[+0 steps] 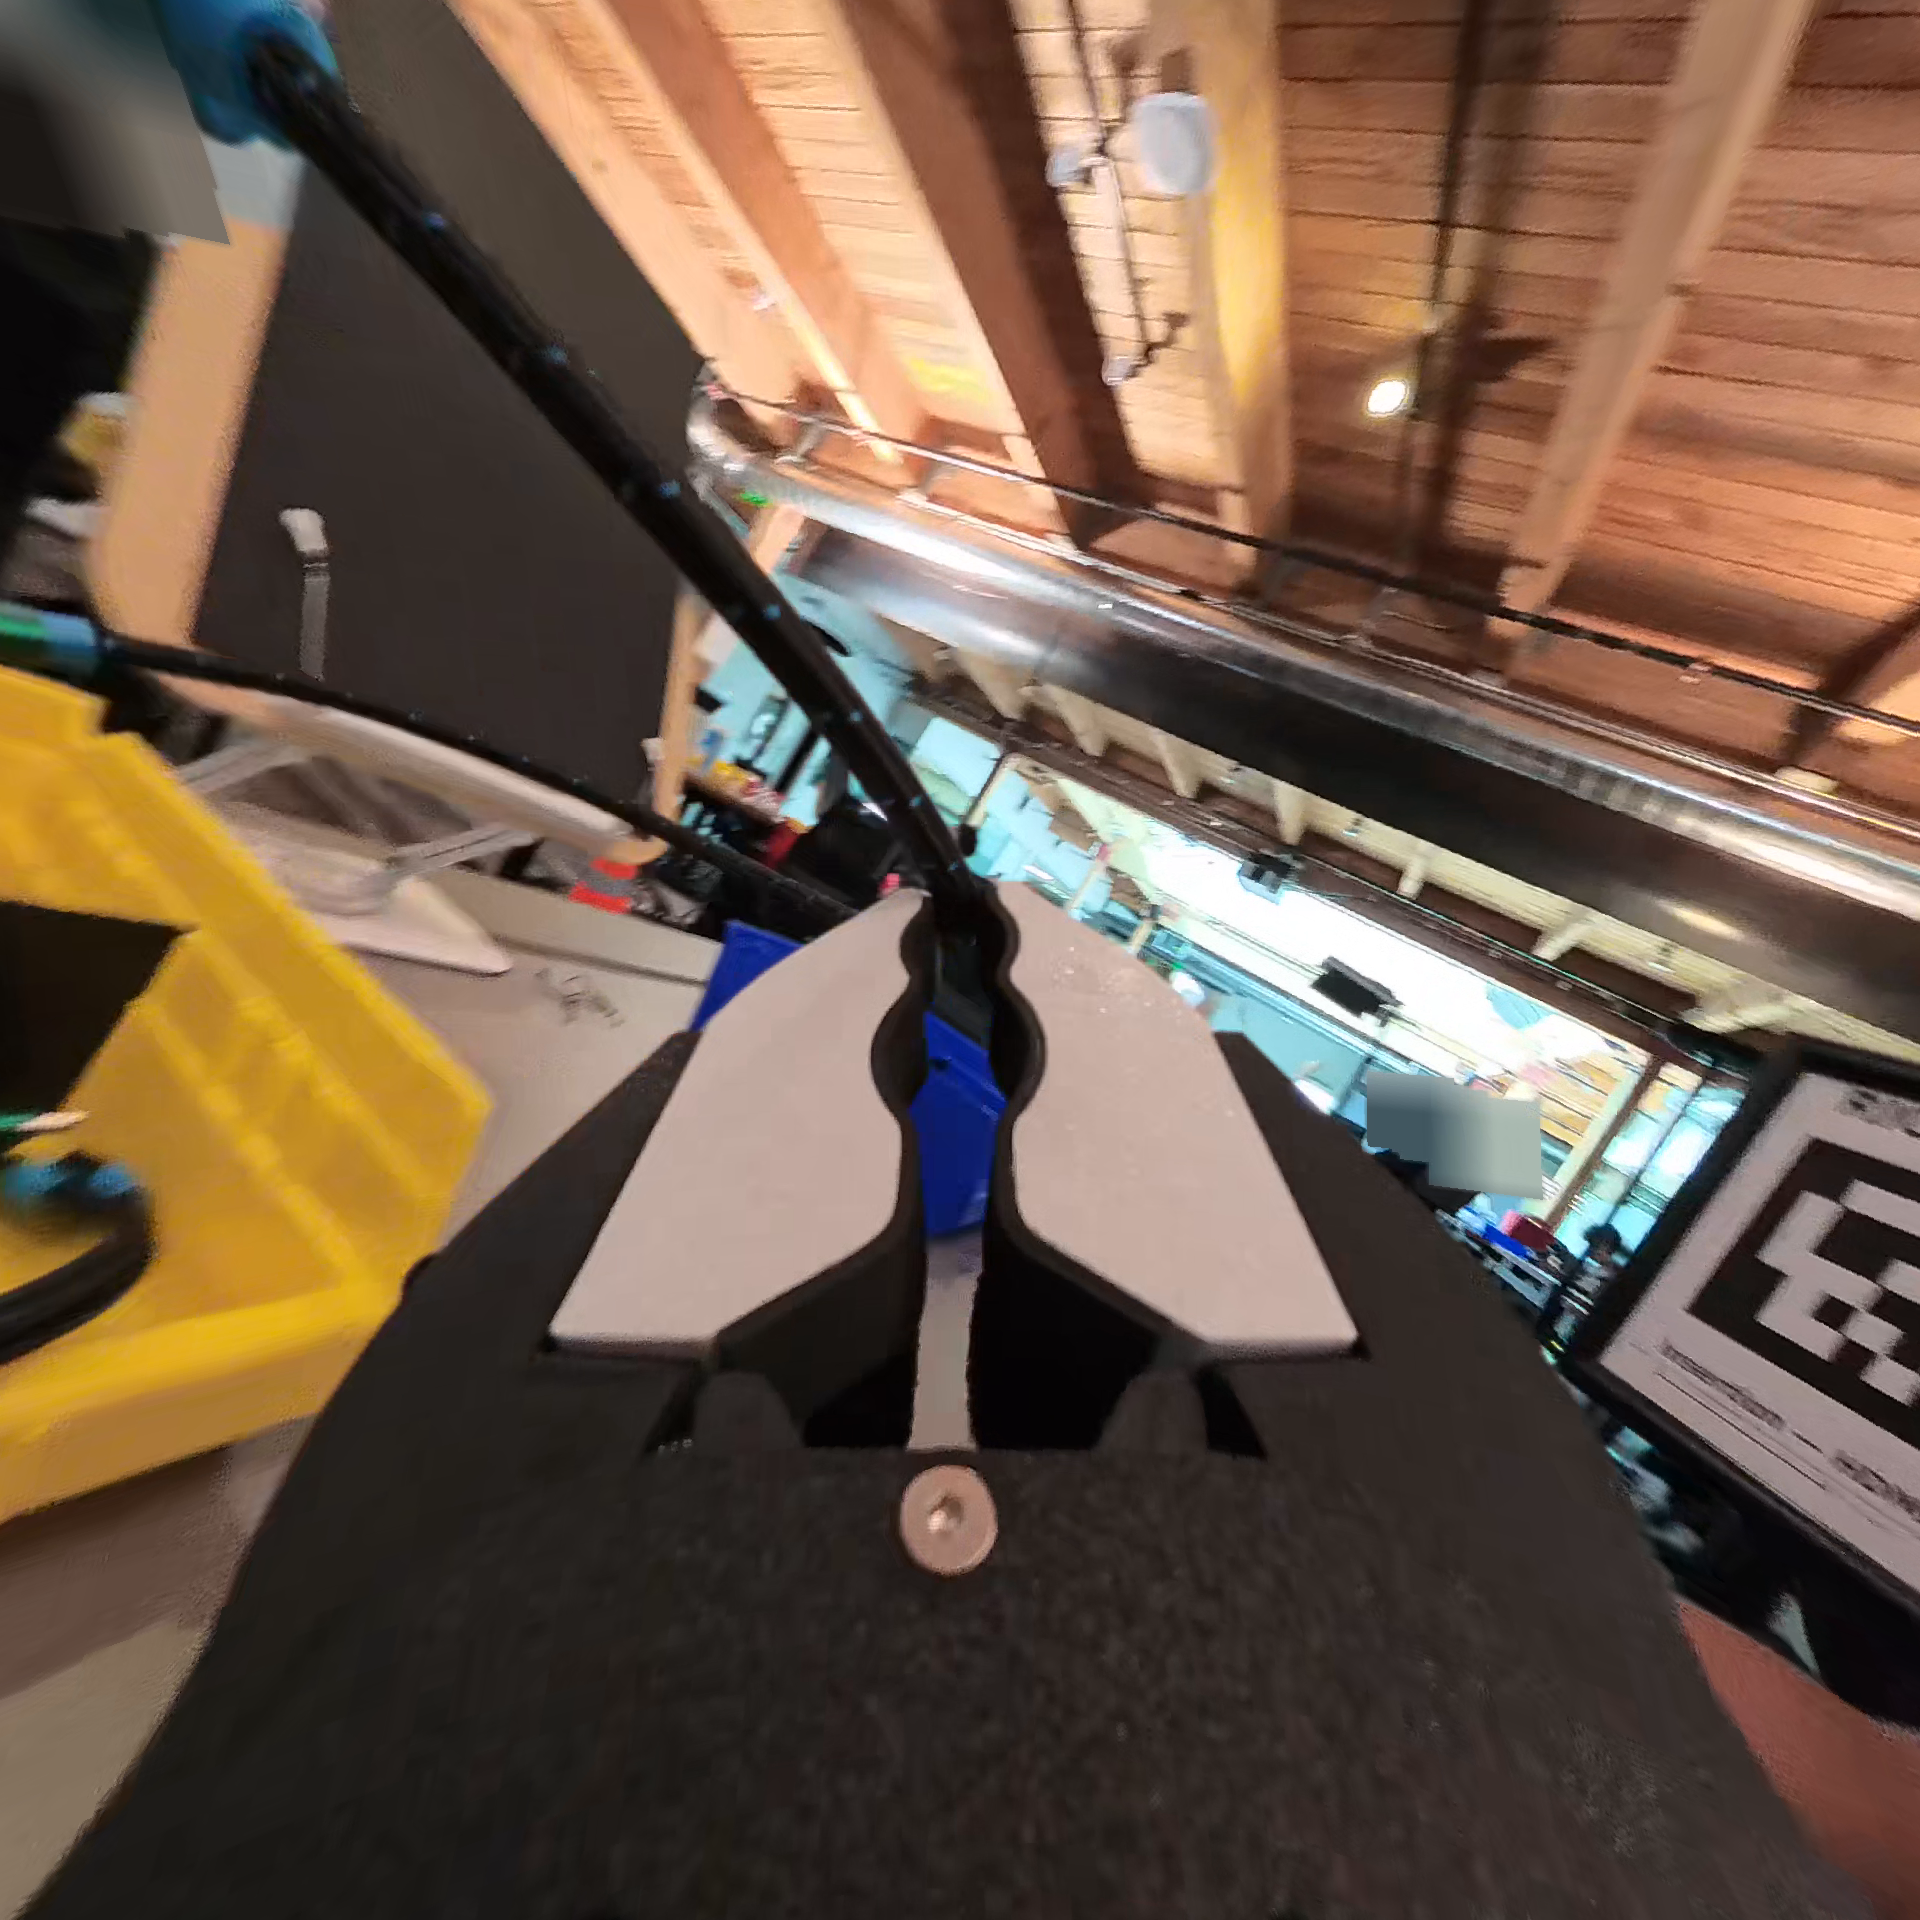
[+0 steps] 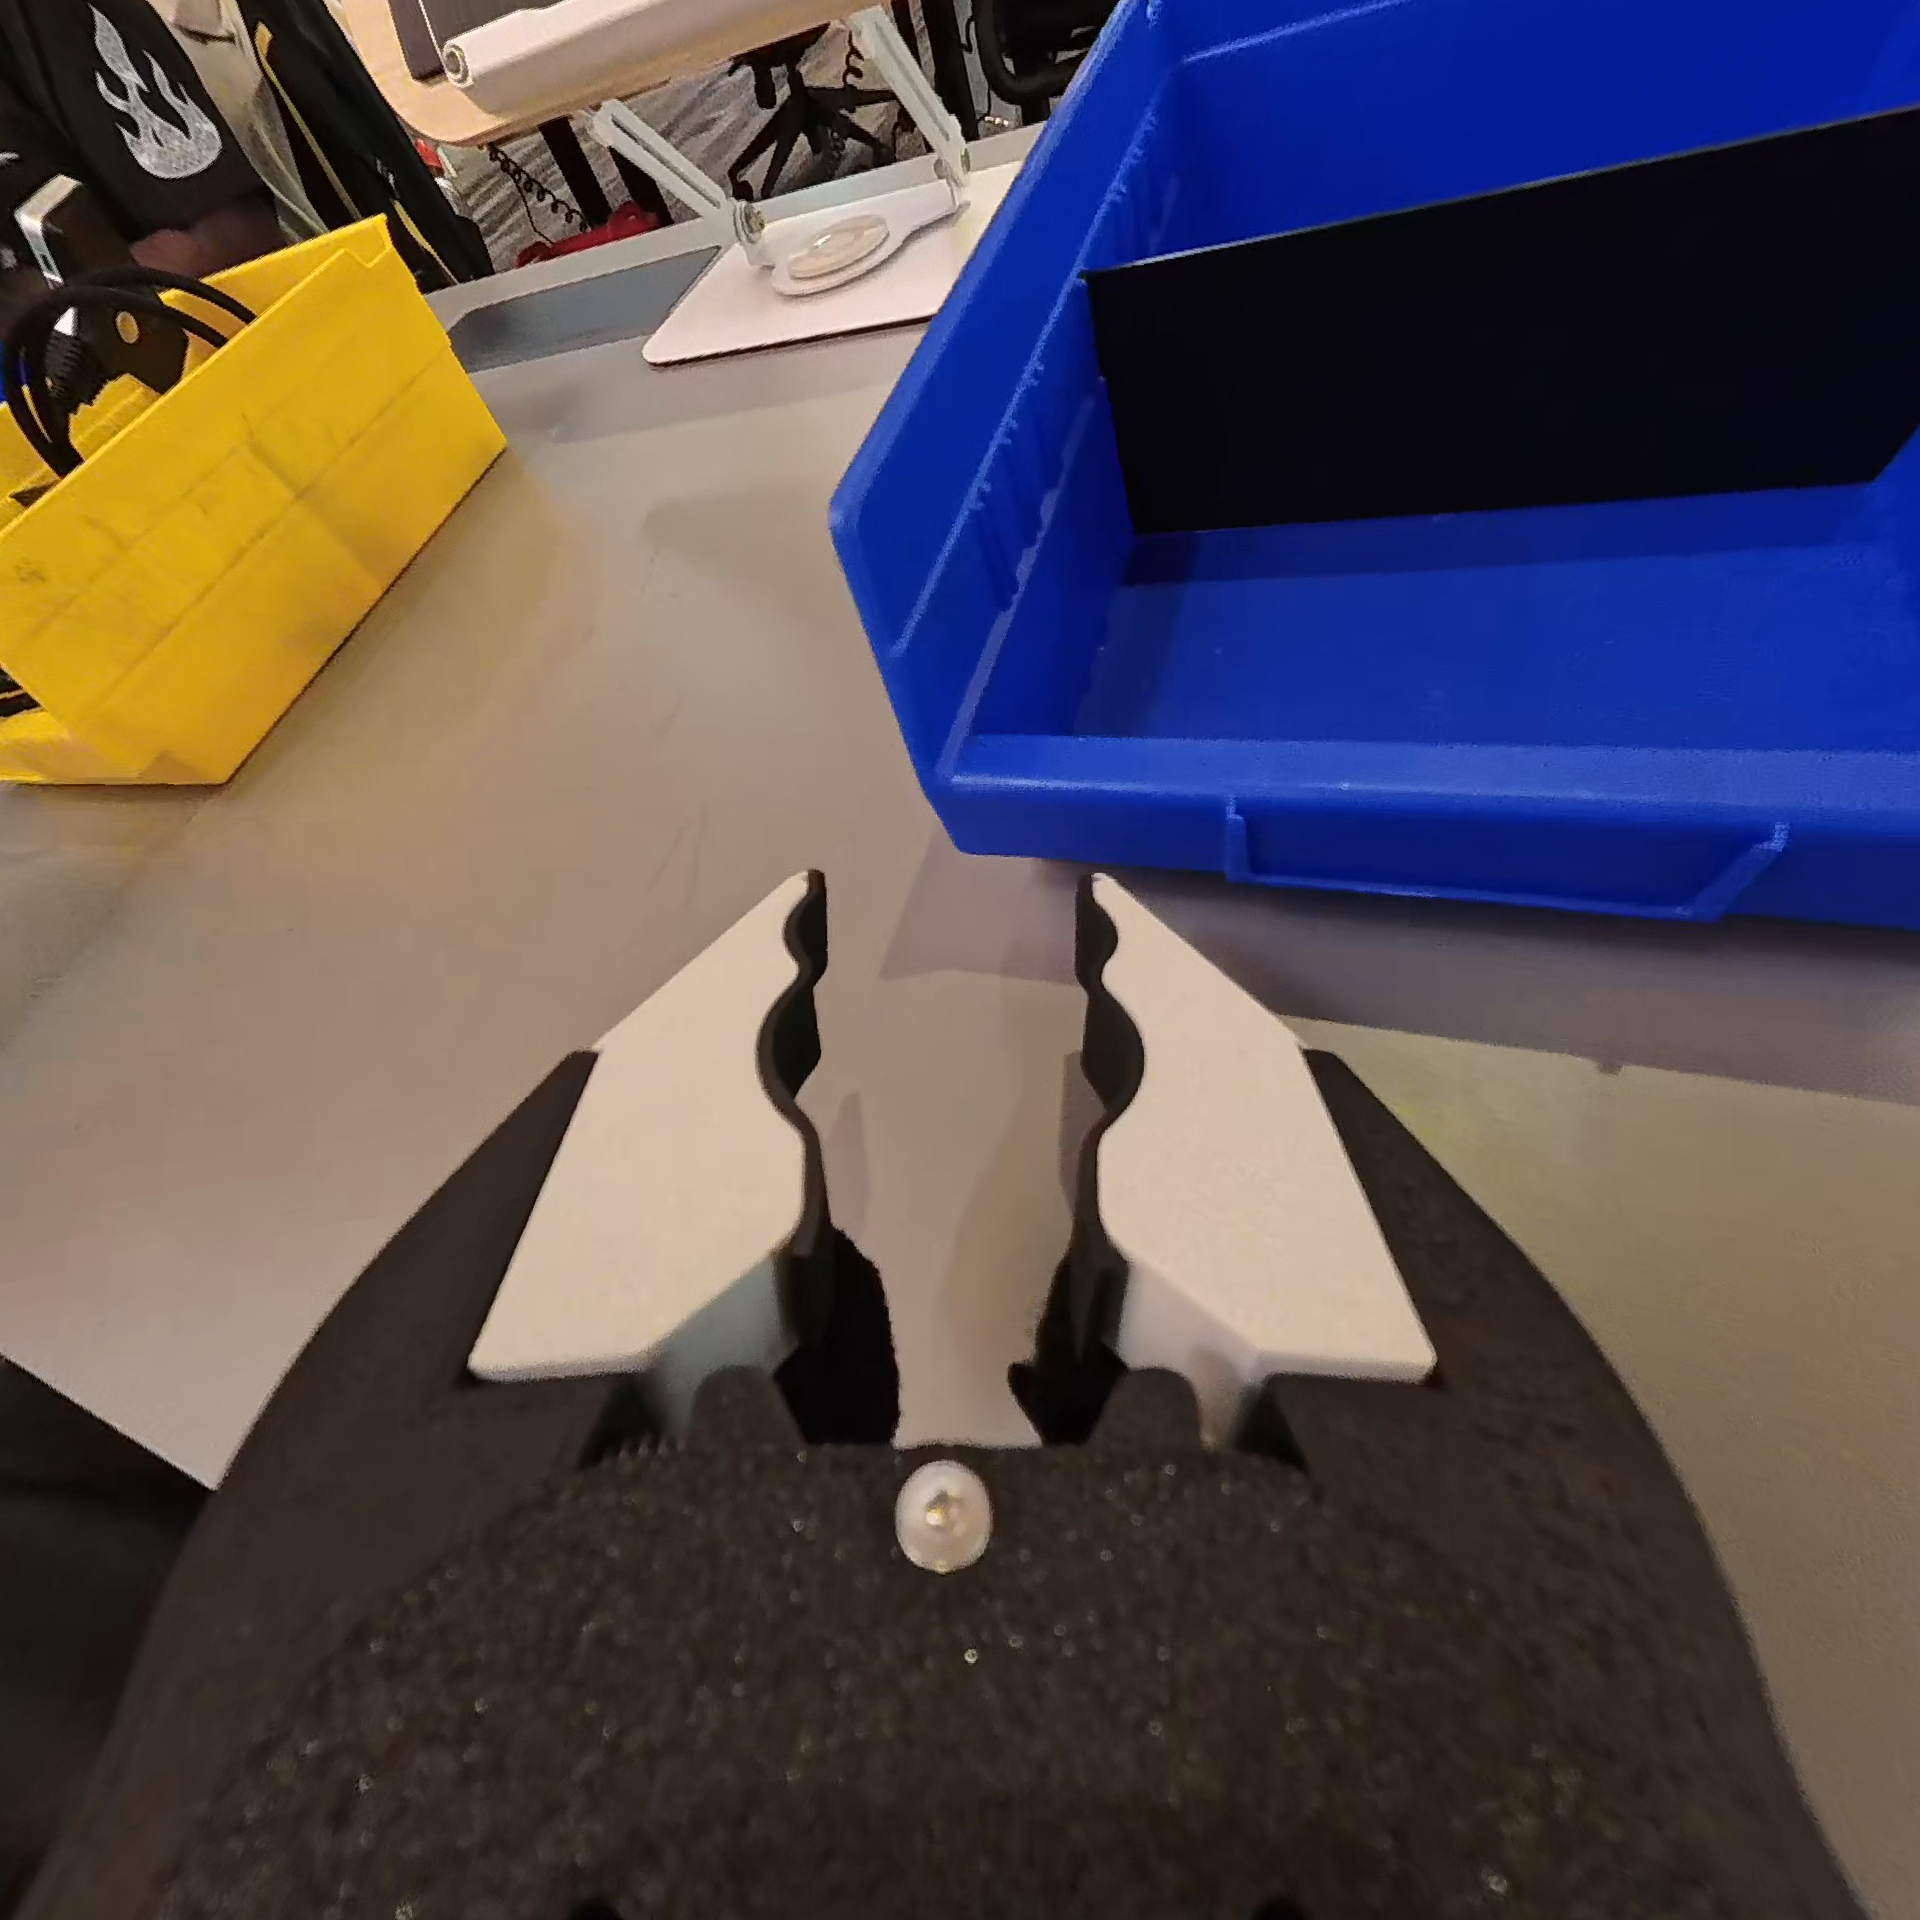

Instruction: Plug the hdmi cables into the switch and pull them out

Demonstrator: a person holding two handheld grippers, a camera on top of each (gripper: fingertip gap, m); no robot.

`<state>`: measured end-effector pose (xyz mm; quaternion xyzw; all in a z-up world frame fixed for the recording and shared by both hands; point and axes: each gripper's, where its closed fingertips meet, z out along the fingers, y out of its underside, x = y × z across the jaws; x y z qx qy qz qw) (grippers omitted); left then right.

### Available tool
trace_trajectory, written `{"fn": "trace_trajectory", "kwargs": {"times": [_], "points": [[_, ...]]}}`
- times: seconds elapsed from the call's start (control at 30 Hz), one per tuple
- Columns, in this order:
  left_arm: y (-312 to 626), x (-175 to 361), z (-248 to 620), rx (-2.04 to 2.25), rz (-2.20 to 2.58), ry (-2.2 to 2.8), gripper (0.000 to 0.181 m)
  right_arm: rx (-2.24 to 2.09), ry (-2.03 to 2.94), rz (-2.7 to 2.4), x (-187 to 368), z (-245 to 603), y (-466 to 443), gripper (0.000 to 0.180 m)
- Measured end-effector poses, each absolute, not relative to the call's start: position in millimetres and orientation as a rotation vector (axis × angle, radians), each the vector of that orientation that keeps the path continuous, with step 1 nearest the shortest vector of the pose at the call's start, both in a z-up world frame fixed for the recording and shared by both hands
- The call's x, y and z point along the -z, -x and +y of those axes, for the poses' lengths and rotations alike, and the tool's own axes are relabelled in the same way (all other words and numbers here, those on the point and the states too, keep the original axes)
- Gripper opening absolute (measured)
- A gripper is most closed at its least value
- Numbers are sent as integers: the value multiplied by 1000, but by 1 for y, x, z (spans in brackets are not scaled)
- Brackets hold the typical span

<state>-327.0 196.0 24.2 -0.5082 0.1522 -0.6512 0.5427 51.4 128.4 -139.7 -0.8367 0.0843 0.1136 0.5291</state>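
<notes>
While the left gripper (image 1: 961, 914) is pinching a black cable (image 1: 582, 416) at its fingertips, lifting it clear of the yellow bin (image 1: 260, 1195), the right gripper (image 2: 951, 894) is waiting open over the table (image 2: 416, 935) beside the blue bin (image 2: 1039, 520); no switch showing.

yellow bin (image 2: 239, 499) near the desk's (image 2: 520, 831) left edge | blue bin (image 2: 1403, 665) by its right edge, black divider (image 2: 1507, 384) inside | white lamp base (image 2: 800, 301) at the far edge
</notes>
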Motion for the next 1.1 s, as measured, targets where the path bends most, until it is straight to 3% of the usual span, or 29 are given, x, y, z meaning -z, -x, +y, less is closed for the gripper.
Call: {"fn": "trace_trajectory", "kwargs": {"times": [0.13, 0.33, 0.43, 0.6, 0.7, 0.9, 1.1], "points": [[282, -35, 154, 1691, 511, 1150, 7, -272, 2003, 191, 140, 129, -50, 48], [190, 50, 137, 1835, 528, 1590, 6, -271, 2005, 185, 141, 129, -49, 47], [175, 104, 141, 1676, 504, 1936, 7, -271, 2002, 190, 140, 128, -51, 47], [175, 137, 134, 1585, 566, 2137, 9, -273, 2004, 192, 141, 129, -51, 47], [181, 155, 135, 1341, 709, 2221, 24, -270, 2009, 180, 142, 129, -48, 47], [233, 136, 184, 759, 654, 2043, 41, -262, 2006, 181, 141, 127, -50, 47], [274, 121, 206, 557, 702, 1920, 46, -266, 2003, 178, 141, 129, -49, 47]]}}
